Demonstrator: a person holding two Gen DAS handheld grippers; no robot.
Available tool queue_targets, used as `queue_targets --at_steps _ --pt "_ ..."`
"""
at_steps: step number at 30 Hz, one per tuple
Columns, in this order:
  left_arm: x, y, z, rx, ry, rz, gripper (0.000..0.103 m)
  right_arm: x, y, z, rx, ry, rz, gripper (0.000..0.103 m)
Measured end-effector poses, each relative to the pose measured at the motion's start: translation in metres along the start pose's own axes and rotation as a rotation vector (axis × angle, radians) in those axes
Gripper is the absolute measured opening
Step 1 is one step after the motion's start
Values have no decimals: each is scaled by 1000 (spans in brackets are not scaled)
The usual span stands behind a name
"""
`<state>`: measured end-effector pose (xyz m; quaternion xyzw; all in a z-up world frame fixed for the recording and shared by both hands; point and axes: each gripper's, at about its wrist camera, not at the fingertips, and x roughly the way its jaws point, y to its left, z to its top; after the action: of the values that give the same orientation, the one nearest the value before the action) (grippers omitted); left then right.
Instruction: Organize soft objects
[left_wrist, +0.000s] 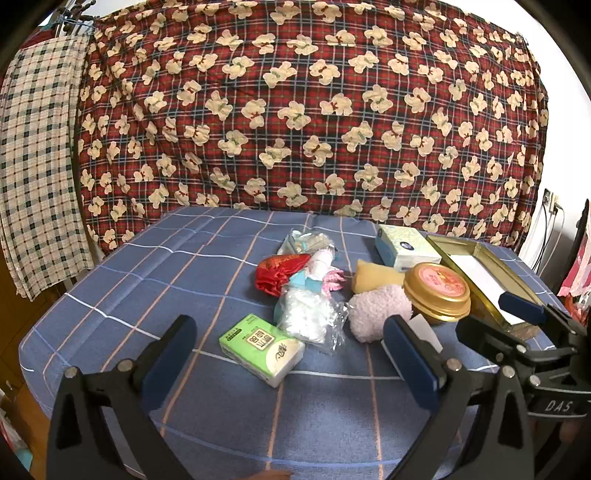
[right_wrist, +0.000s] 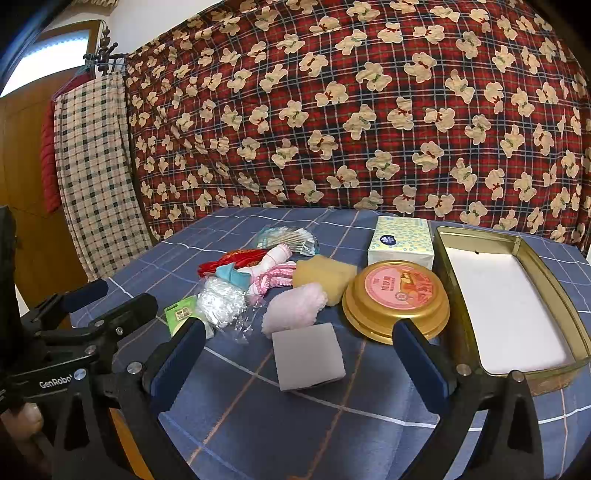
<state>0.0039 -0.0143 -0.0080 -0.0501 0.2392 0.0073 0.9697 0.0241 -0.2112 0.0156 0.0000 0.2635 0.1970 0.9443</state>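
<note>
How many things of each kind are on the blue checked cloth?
Tissue packs: 2, green pack, blue box
Sponges: 2, yellow, grey
Tins: 2, round gold tin, open rectangular tin
Plastic bags: 2
Fluffy pink puff: 1
Red pouch: 1
Socks bundle: 1
Total: 11

Black claw (right_wrist: 299, 354), apparently blue-padded fingers (right_wrist: 179, 360)

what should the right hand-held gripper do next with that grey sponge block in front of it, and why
Probably ease the right hand-held gripper forward and down so its open jaws straddle the grey sponge block. The block lies flat on the blue checked cloth just ahead of the fingers, apart from the other items, and the open gold tin with its white floor stands empty to the right.
</note>
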Motion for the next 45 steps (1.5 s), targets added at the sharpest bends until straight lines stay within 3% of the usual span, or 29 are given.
queue_targets --at_steps 45 --pt "1 0 1 5 8 2 102 7 2 -14 23 24 10 102"
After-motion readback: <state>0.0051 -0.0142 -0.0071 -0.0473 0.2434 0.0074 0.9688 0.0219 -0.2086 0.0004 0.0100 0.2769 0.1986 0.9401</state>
